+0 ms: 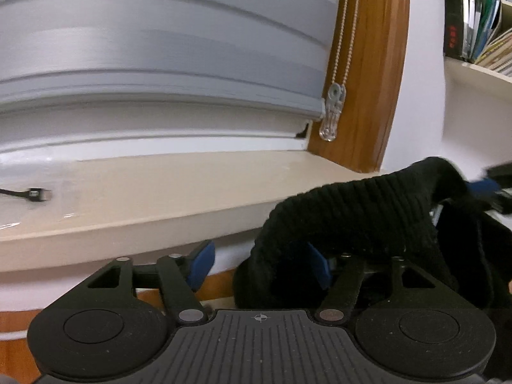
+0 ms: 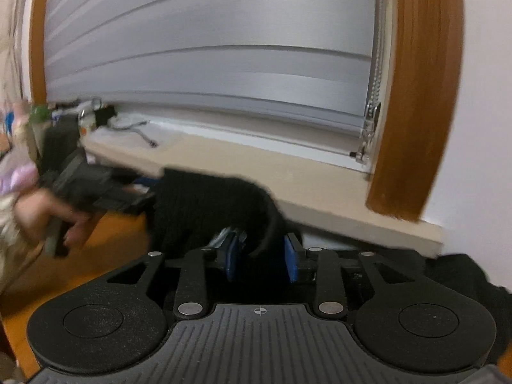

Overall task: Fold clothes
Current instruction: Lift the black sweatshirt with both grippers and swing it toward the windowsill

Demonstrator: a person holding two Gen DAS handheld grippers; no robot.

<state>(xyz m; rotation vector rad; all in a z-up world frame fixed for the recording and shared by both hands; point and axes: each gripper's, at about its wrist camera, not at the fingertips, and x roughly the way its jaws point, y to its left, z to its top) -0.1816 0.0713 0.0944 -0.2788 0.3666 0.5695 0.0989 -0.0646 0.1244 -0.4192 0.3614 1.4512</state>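
- Between our right gripper [image 2: 260, 257] pads, half-closed, hangs a strand of the black knit garment [image 2: 204, 208]; our left gripper [image 1: 259, 264] gapes, cloth draped over one pad.
- Lifted before the windowsill [image 1: 160, 185], we should keep it taut and level.

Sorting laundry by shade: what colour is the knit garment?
Black, ribbed knit garment; clearest in the left wrist view.

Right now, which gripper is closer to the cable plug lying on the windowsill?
Left. The cable plug lies ahead and to the left of the left gripper; the right gripper is farther right.
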